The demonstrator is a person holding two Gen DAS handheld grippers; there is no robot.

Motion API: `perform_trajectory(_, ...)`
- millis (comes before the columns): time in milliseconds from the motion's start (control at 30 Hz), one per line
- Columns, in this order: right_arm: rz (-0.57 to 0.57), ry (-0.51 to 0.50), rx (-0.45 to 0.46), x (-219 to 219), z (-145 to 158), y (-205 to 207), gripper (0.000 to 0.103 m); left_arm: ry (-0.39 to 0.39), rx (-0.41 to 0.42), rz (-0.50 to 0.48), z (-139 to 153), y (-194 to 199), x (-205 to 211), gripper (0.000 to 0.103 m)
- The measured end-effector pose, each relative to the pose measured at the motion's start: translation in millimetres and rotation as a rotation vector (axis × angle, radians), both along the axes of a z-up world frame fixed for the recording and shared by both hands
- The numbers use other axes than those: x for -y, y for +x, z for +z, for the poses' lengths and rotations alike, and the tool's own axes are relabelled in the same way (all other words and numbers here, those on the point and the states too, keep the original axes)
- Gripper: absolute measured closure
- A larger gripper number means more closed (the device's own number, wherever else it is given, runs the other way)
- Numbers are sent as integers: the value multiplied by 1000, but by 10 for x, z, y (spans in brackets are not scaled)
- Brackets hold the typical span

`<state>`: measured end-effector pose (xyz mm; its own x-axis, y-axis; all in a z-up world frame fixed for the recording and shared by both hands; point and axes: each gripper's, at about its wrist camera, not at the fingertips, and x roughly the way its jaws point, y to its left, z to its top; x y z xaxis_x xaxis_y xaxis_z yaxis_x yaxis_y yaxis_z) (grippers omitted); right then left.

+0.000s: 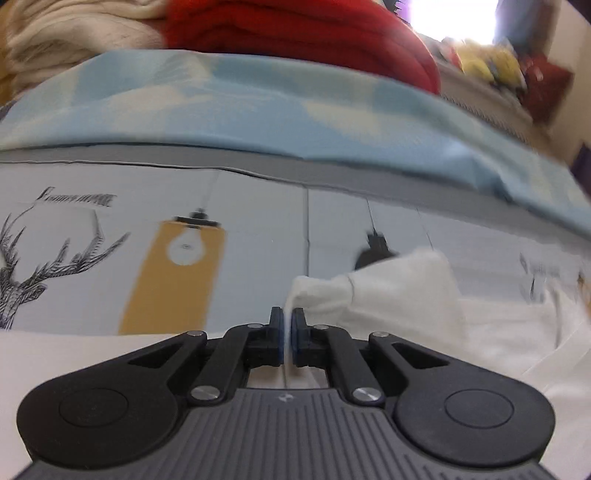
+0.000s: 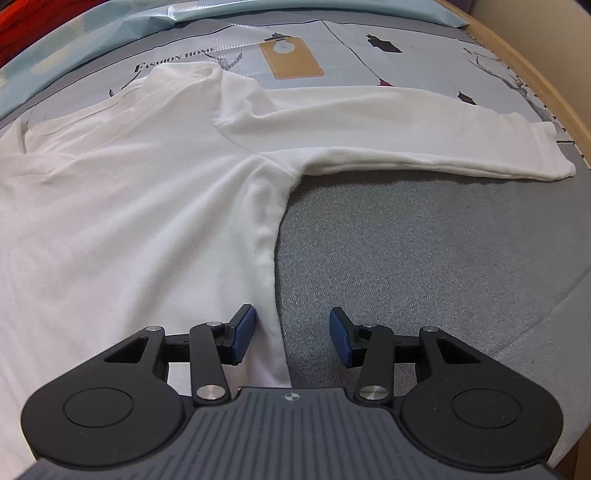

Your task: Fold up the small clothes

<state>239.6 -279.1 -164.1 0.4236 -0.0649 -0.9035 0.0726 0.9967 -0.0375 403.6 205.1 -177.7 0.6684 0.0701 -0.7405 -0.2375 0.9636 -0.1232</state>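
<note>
Grey fabric surface (image 2: pixel 424 258), with a printed sheet (image 1: pixel 258 236) laid across its far part: deer head line drawing at left, yellow panel with a light bulb (image 1: pixel 186 249) at centre, dark hanging lamp shape further right; the words "FASHION HOME" read in the right wrist view. Whether the surface is a bed or a worktop cannot be told.

Behind the sheet, left to right in the left wrist view: cream knit (image 1: pixel 74 33), red fabric (image 1: pixel 303 33), both piled beyond a pale blue blanket (image 1: pixel 258 107); bright window (image 1: pixel 454 18) and blurred yellow and red items at far right.

Left gripper (image 1: pixel 287 325): fingers (image 1: pixel 276 332) pressed together, pinching a thin fold of the white shirt (image 1: pixel 388 295). Cloth rises from between the pads and trails off to the right, lifted above the sheet. View is motion-blurred.

Shirt (image 2: pixel 129 184), right wrist view: long-sleeved, white, spread flat on the surface, body filling the left half, collar toward the printed sheet. One sleeve (image 2: pixel 406 129) extends to the right, its cuff near the wooden edge (image 2: pixel 554 92). Side seam runs down from the armpit toward the camera.

Right gripper (image 2: pixel 292 332): fingers (image 2: pixel 243 332) spread wide, holding nothing. Left finger is over the shirt's side edge, right finger over bare grey surface; the seam lies between them.
</note>
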Motion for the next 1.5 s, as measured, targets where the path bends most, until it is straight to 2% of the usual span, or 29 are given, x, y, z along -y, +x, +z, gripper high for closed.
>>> perform_trajectory(67, -6, 14, -1, 23, 9, 7, 57, 101, 1, -65, 134, -86, 116, 85)
perform_trajectory(100, -6, 18, -3, 27, 14, 9, 57, 146, -15, -92, 231, -177, 174, 71)
perform_trajectory(133, -5, 19, -7, 32, 20, 7, 57, 155, -11, -112, 315, -274, 191, 68)
perform_trajectory(233, 4, 32, -19, 59, 46, -24, 57, 109, -12, -168, 571, -768, 235, 68)
perform_trajectory(400, 6, 61, -51, 163, 65, -183, 57, 48, -108, -274, 746, -1852, 382, 68)
perform_trajectory(533, 29, 89, -85, 235, 66, -402, 57, -38, -236, -271, 586, -2634, 381, 68)
perform_trajectory(667, 61, 101, -131, 319, 29, -732, 57, -145, -466, -251, 160, -3162, 368, 68)
perform_trajectory(733, 59, 109, -153, 375, 34, -923, 57, -135, -573, -269, -36, -3335, 400, 68)
perform_trajectory(767, 57, 113, -164, 407, 44, -1020, 57, -117, -584, -284, -67, -3408, 411, 68)
perform_trajectory(833, 50, 119, -184, 461, 49, -1193, 57, -90, -557, -316, -20, -3506, 432, 68)
perform_trajectory(967, 27, 117, -206, 538, 46, -1488, 57, -124, -558, -278, -34, -3710, 352, 71)
perform_trajectory(1000, 18, 119, -208, 548, 50, -1526, 57, -122, -549, -280, -25, -3750, 356, 79)
perform_trajectory(1033, 7, 123, -212, 553, 50, -1575, 58, -123, -542, -287, -18, -3778, 358, 93)
perform_trajectory(1067, -1, 125, -215, 548, 57, -1624, 60, -122, -532, -292, -8, -3810, 365, 94)
perform_trajectory(1100, -6, 126, -215, 524, 74, -1660, 68, -113, -514, -293, 21, -3858, 370, 95)
perform_trajectory(1133, -10, 132, -213, 512, 96, -1687, 84, -110, -495, -295, 59, -3904, 364, 96)
perform_trajectory(1167, -6, 147, -206, 495, 123, -1726, 92, -117, -476, -294, 106, -3949, 349, 96)
perform_trajectory(1200, -3, 161, -196, 493, 150, -1750, 95, -126, -456, -291, 163, -4003, 340, 96)
perform_trajectory(1300, -44, 204, -95, 575, 355, -1844, 97, -107, -408, -292, 329, -4098, 307, 96)
perform_trajectory(1367, -108, 234, -54, 695, 454, -1883, 97, -102, -438, -297, 298, -4150, 344, 96)
perform_trajectory(1433, -135, 213, -82, 752, 400, -1861, 96, -93, -489, -314, 230, -4139, 368, 94)
perform_trajectory(1500, -123, 166, -145, 721, 255, -1840, 92, -73, -487, -314, 249, -4147, 360, 93)
